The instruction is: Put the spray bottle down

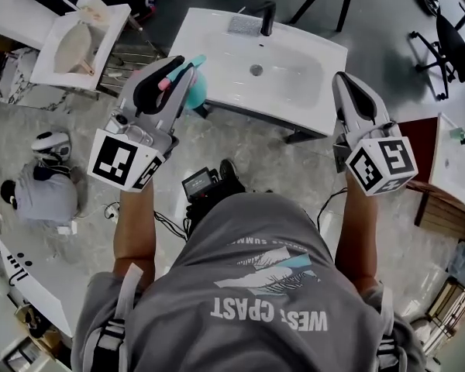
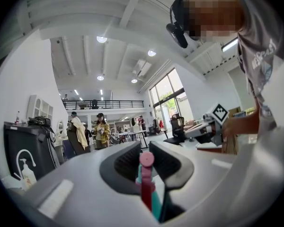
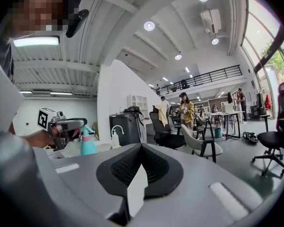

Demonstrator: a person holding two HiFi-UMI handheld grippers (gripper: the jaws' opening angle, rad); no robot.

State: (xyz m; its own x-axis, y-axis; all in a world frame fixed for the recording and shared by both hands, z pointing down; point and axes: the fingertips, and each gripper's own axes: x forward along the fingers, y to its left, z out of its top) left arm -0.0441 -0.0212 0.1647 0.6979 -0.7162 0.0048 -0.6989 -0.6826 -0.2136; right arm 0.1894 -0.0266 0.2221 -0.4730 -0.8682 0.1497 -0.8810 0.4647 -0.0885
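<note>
1. Head view, surroundings: white sink (image 1: 217,29) at upper centre with a black faucet (image 1: 268,18); smaller basin (image 1: 112,45) at upper left carrying a soap dispenser (image 1: 89,5); brown cabinet (image 1: 422,138) at right edge; office chair (image 1: 449,45) at upper right.
2. Left gripper (image 1: 187,68): upper left of centre, its tips showing against the sink's lower left corner, jaws clamped on the spray bottle (image 1: 195,93).
3. Right gripper (image 1: 342,80): right of centre, just beside the sink's right edge, jaws closed together with nothing between them.
4. Spray bottle, attitude: the right gripper view shows it (image 3: 88,145) at left, long axis upright, teal body hanging below the jaws, pink collar at the grip.
5. Left gripper view: a round pink end and pink stem (image 2: 146,183) stand between the dark pads.
</note>
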